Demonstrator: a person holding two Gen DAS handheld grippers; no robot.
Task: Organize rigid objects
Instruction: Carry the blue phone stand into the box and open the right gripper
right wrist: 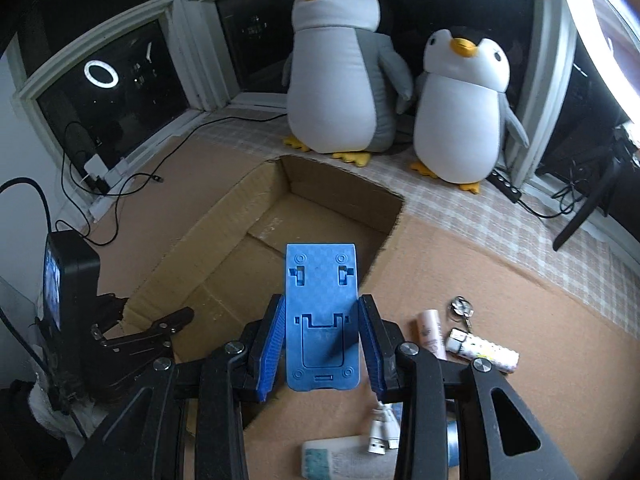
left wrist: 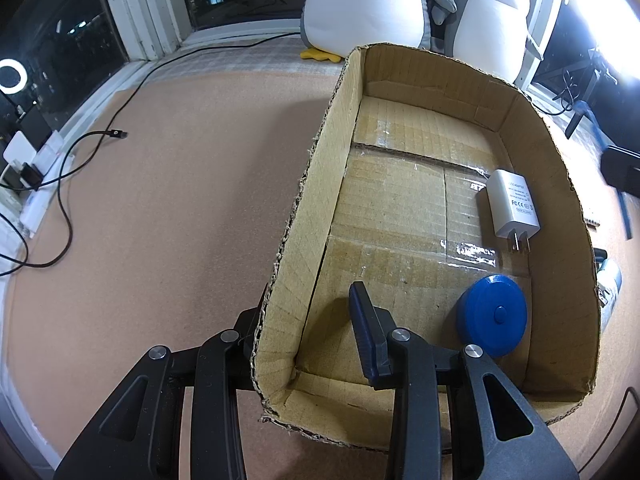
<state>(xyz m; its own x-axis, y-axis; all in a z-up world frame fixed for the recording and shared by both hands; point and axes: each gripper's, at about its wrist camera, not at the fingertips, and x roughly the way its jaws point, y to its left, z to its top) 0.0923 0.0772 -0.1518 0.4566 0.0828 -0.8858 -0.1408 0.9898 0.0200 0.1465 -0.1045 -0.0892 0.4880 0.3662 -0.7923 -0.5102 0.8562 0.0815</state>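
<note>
A cut-down cardboard box (left wrist: 560, 240) stands on the cork-coloured table. In it lie a white plug adapter (left wrist: 514, 208) and a round blue tape measure (left wrist: 494, 314). My left gripper (left wrist: 308, 308) straddles the box's near left wall, one finger outside and one inside, shut on that wall. In the right wrist view it shows at the box's (right wrist: 224, 232) near left corner. My right gripper (right wrist: 322, 308) is shut on a flat blue phone stand (right wrist: 322, 276). It holds the stand in the air over the box's near right edge.
Right of the box lie a pink tube (right wrist: 432, 332), keys (right wrist: 462, 308), a white patterned stick (right wrist: 488, 350), a white cable plug (right wrist: 380, 428) and a white bottle (right wrist: 340, 460). Two plush penguins (right wrist: 340, 68) stand behind the box. A black cable (left wrist: 64, 216) runs over the table's left side.
</note>
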